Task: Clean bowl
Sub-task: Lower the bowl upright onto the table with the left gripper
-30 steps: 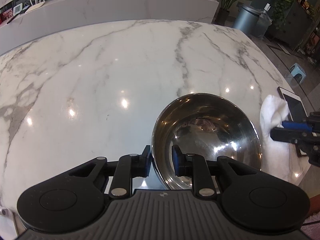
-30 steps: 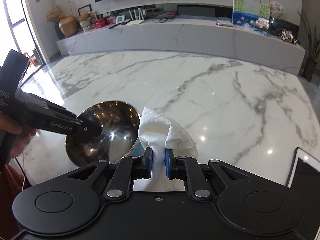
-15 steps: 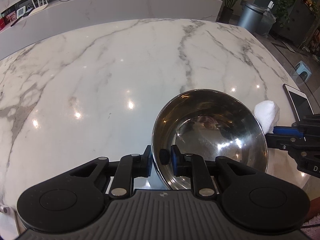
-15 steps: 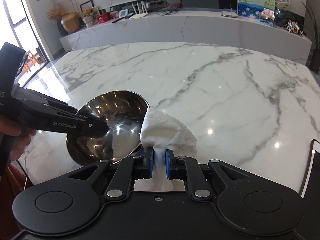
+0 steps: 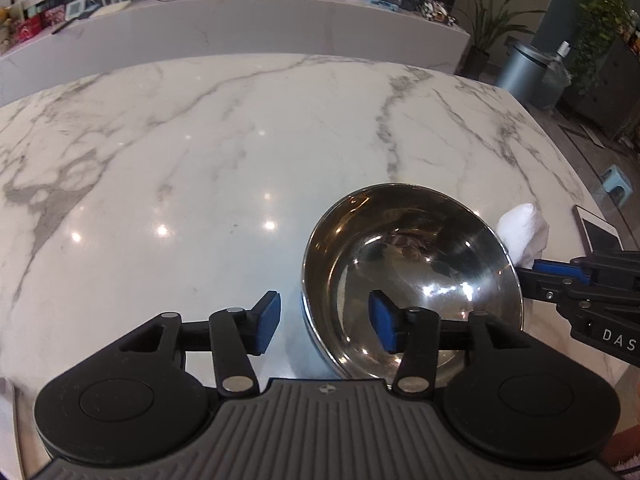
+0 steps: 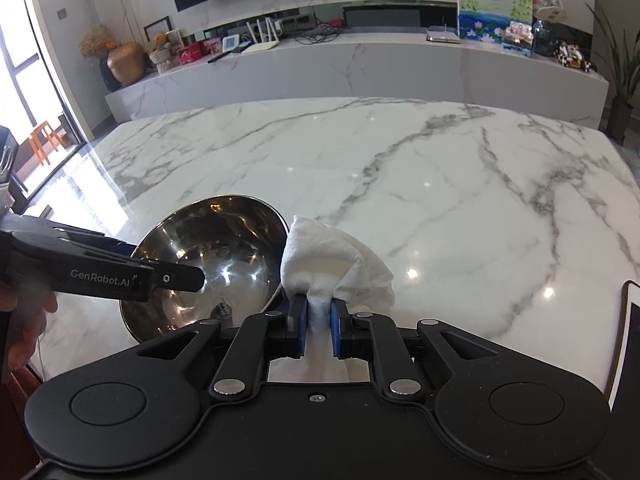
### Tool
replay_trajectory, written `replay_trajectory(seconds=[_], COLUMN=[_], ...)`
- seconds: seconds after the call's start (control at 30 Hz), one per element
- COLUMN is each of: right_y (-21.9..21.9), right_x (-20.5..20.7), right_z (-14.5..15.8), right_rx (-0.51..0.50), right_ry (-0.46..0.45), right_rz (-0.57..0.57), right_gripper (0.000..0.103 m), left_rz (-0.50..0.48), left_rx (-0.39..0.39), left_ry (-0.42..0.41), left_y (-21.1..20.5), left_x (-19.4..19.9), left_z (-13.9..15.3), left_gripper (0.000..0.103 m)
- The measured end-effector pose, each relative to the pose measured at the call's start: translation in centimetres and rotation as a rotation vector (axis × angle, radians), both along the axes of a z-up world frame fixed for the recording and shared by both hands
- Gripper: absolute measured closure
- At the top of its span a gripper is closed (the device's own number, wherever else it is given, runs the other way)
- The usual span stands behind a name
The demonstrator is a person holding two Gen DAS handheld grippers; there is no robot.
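Observation:
A shiny steel bowl (image 5: 412,280) sits on the white marble table (image 5: 200,160), near its front edge. My left gripper (image 5: 324,320) straddles the bowl's near rim and its jaws are opening: one blue pad is outside the wall, the other inside, and neither presses on it. In the right wrist view the bowl (image 6: 212,256) lies at the left, with the left gripper's fingers (image 6: 176,278) reaching over it. My right gripper (image 6: 319,320) is shut on a bunched white cloth (image 6: 328,256), held just right of the bowl's rim. The cloth (image 5: 522,232) also peeks out behind the bowl.
A tablet (image 5: 600,236) lies at the table's right edge, close to the right gripper. A person's hand (image 6: 24,320) holds the left gripper at the left. Open marble stretches beyond the bowl, and a long marble counter (image 6: 360,68) with clutter stands behind the table.
The left gripper's jaws, shut on the bowl's rim before, have spread apart and let go of it. The right gripper still holds the cloth beside the bowl.

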State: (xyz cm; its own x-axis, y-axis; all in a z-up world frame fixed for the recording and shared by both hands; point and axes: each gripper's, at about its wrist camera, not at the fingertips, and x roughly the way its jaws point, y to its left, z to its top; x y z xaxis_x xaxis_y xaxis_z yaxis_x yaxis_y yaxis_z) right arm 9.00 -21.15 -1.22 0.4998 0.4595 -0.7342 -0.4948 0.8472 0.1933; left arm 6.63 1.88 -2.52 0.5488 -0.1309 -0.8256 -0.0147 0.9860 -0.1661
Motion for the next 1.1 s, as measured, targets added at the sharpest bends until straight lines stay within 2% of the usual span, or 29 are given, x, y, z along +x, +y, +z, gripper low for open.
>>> replay_trajectory(seconds=[0.07, 0.13, 0.17, 0.23, 0.57, 0.73, 0.8, 0.83, 0.87, 1.03, 1.1], right_y=[0.1, 0.1, 0.2, 0.2, 1.2, 1.5, 1.4, 1.4, 1.4, 1.3, 1.3], right_x=[-0.1, -0.1, -0.1, -0.2, 0.2, 0.3, 0.3, 0.3, 0.3, 0.3, 0.2], right_z=[0.0, -0.1, -0.1, -0.2, -1.8, -2.4, -2.4, -2.4, -2.5, -2.4, -2.3], right_rx=[0.003, 0.004, 0.006, 0.009, -0.023, -0.031, -0.028, -0.028, -0.028, -0.030, -0.033], right_ry=[-0.002, -0.005, -0.006, -0.008, 0.046, 0.063, 0.065, 0.066, 0.066, 0.062, 0.055], right_rz=[-0.009, -0.012, -0.012, -0.011, 0.032, 0.035, 0.033, 0.032, 0.031, 0.032, 0.033], right_gripper=[0.092, 0.092, 0.092, 0.092, 0.092, 0.092, 0.092, 0.092, 0.092, 0.092, 0.092], left_rz=[0.042, 0.041, 0.033, 0.023, 0.006, 0.006, 0.013, 0.015, 0.016, -0.012, -0.018], left_rx=[-0.027, -0.036, -0.021, 0.006, 0.040, 0.031, 0.019, 0.009, 0.002, 0.021, 0.028], left_ry=[0.005, 0.023, 0.027, 0.029, 0.010, 0.016, 0.021, 0.022, 0.023, 0.029, 0.034], left_y=[0.1, -0.1, -0.4, -0.7, -0.9, -0.9, -0.8, -0.7, -0.7, -1.3, -1.4], left_x=[-0.8, -0.9, -0.8, -0.7, -0.3, -0.2, -0.1, -0.2, -0.3, -0.6, -0.6], left_z=[-0.3, -0.6, -0.7, -0.8, -0.9, -0.9, -0.8, -0.8, -0.8, -0.7, -0.9], left_gripper=[0.056, 0.059, 0.068, 0.079, 0.079, 0.079, 0.073, 0.061, 0.056, 0.058, 0.068])
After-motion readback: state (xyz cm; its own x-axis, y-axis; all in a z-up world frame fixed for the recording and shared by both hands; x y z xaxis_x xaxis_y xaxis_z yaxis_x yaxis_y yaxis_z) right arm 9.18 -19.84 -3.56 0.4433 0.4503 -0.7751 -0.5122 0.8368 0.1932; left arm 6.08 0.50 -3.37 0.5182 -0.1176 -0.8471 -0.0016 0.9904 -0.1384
